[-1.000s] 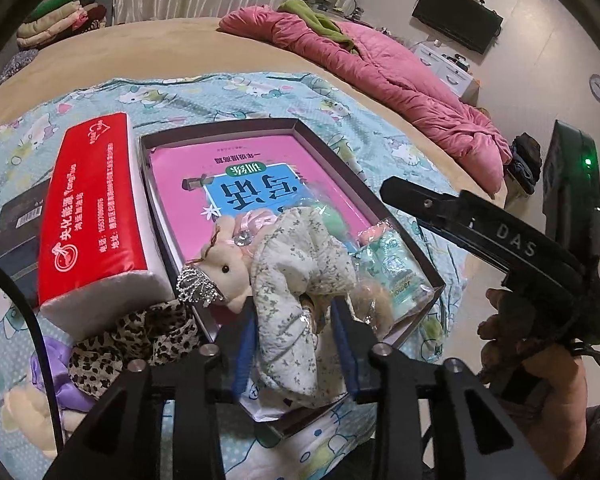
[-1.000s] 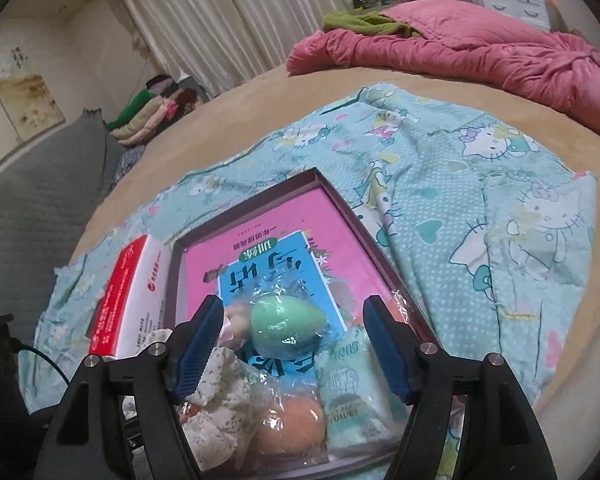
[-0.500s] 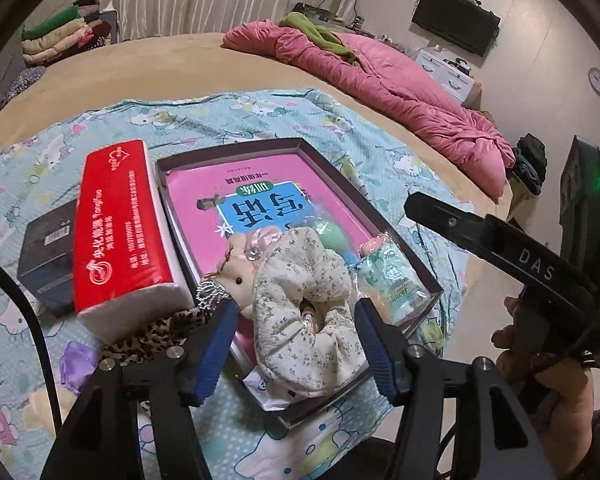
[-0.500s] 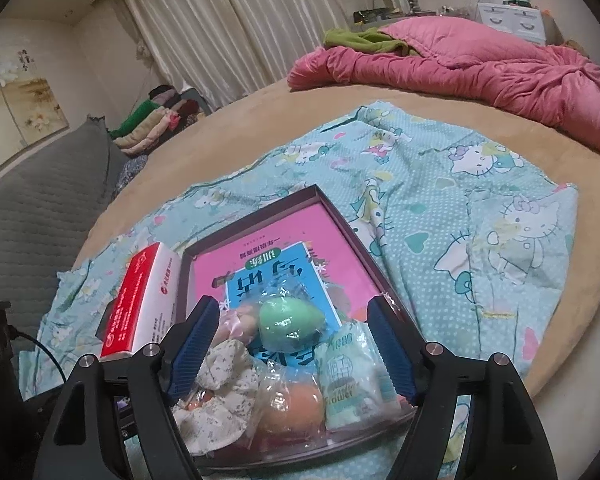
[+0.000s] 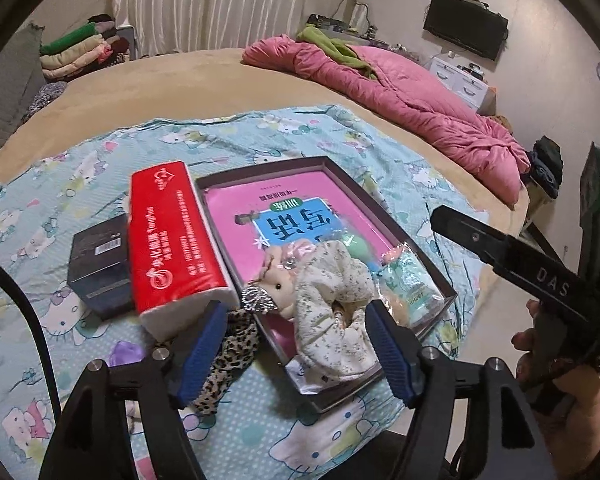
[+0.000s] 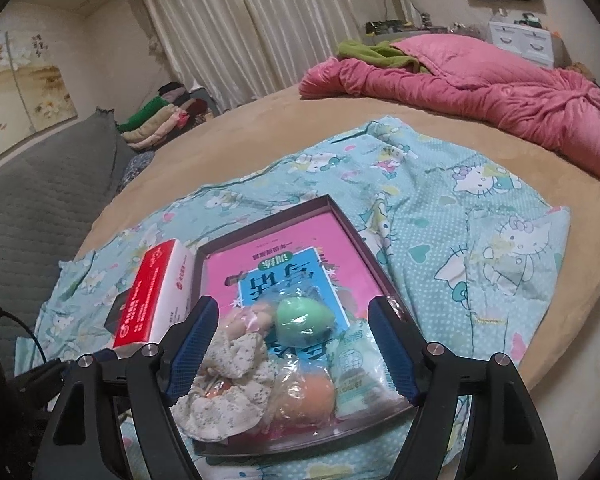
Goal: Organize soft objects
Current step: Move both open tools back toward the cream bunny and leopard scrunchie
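My left fingers are spreading, pinching nothing; the floral scrunchie lies at the tray's near edge on the bed. My right fingers stand spread, empty.

a home bedroom: a large round bed with a tan cover takes up most of the room, a crumpled pink quilt lies along its far side, and a cartoon-cat sheet is spread over it. pale curtains, folded clothes, a wall tv and white drawers surround it.
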{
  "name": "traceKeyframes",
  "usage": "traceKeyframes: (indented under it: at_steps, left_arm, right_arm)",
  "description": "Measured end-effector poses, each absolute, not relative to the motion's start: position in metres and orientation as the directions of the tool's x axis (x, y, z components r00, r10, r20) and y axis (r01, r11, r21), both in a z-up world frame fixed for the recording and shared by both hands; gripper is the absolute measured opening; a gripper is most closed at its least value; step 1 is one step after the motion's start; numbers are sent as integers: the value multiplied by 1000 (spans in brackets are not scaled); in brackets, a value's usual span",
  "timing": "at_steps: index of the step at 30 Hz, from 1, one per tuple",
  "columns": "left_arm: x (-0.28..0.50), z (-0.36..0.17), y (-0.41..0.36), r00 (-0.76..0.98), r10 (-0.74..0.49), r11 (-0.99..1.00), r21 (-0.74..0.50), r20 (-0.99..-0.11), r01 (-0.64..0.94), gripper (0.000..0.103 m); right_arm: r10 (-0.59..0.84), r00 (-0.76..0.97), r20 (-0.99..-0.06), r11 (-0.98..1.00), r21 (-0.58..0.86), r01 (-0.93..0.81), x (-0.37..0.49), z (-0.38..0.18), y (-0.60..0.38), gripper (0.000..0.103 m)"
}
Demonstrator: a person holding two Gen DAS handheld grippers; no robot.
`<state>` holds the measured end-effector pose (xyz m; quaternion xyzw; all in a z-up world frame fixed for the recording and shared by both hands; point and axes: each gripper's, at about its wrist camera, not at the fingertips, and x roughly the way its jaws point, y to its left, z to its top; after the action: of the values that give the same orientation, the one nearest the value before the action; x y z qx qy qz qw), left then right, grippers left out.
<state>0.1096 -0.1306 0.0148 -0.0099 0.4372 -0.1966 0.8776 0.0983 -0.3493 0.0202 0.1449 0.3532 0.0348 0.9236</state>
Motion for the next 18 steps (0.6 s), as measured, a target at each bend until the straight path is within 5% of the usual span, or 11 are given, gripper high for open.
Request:
traceKeyframes:
  at_steps: [18]
  left_arm:
    - [98, 40, -79, 608, -280, 955, -149, -743, 257, 79]
  right_arm:
    - [232, 755, -614, 968, 223, -117, 86, 49, -290, 79]
